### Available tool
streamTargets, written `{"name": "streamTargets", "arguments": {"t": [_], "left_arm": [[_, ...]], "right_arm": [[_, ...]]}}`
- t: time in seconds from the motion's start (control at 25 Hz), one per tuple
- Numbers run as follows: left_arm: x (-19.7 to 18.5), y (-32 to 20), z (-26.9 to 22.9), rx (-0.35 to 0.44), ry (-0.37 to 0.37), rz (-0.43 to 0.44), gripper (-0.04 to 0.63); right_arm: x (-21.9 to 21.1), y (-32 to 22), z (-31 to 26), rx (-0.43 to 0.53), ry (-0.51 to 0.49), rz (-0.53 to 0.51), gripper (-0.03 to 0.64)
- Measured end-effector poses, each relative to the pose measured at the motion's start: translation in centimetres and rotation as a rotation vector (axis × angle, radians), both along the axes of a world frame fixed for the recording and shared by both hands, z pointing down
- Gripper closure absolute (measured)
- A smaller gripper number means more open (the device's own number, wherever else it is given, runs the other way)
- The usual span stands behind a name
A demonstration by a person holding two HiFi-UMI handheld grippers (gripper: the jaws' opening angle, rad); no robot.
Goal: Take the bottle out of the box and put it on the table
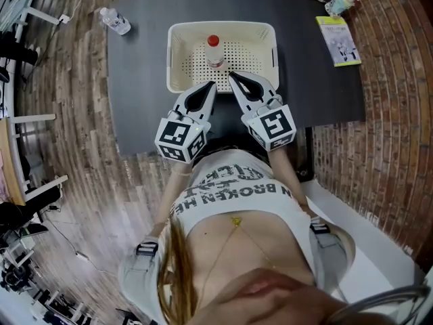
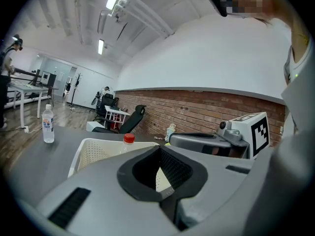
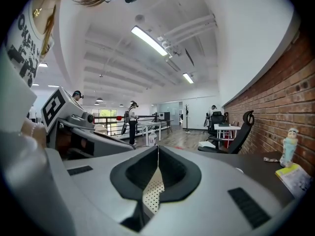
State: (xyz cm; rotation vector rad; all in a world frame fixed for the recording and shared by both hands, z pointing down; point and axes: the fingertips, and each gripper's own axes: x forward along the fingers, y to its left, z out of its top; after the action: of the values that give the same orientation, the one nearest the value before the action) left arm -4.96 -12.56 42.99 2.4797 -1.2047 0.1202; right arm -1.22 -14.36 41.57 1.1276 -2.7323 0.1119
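Note:
A clear bottle with a red cap (image 1: 214, 51) stands upright inside the white perforated box (image 1: 177, 53) on the dark table (image 1: 142, 80). Both grippers hover side by side at the box's near rim. My left gripper (image 1: 211, 84) is shut with nothing in it, just short of the bottle. My right gripper (image 1: 232, 78) is shut and empty too. In the left gripper view the red cap (image 2: 129, 138) shows above the box wall (image 2: 93, 151), beyond the closed tips of the left gripper (image 2: 160, 147). In the right gripper view the right gripper (image 3: 157, 148) has its tips together over the box's perforated floor (image 3: 153, 194).
A second water bottle (image 1: 115, 20) stands on the table's far left corner. A yellow booklet (image 1: 338, 40) and a small figurine (image 1: 342, 1) lie at the far right. The brick wall (image 1: 392, 114) runs along the right side. People stand in the background room.

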Motion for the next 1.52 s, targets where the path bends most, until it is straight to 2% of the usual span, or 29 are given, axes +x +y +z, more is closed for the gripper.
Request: {"name": "streamTargets", "arguments": {"t": [0.72,1.52], "left_arm": [[0.1,-0.3,0.5,-0.009,0.002,0.013,0.592],[-1.7,-1.0,2.5,-0.07,-0.002,-0.043,0.592]], "right_arm": [[-1.0,-1.0,0.9,-0.008,0.01,-0.023,0.607],[-3.0,-7.0,4.1,-0.041,0.074,-0.042,0.607]]}}
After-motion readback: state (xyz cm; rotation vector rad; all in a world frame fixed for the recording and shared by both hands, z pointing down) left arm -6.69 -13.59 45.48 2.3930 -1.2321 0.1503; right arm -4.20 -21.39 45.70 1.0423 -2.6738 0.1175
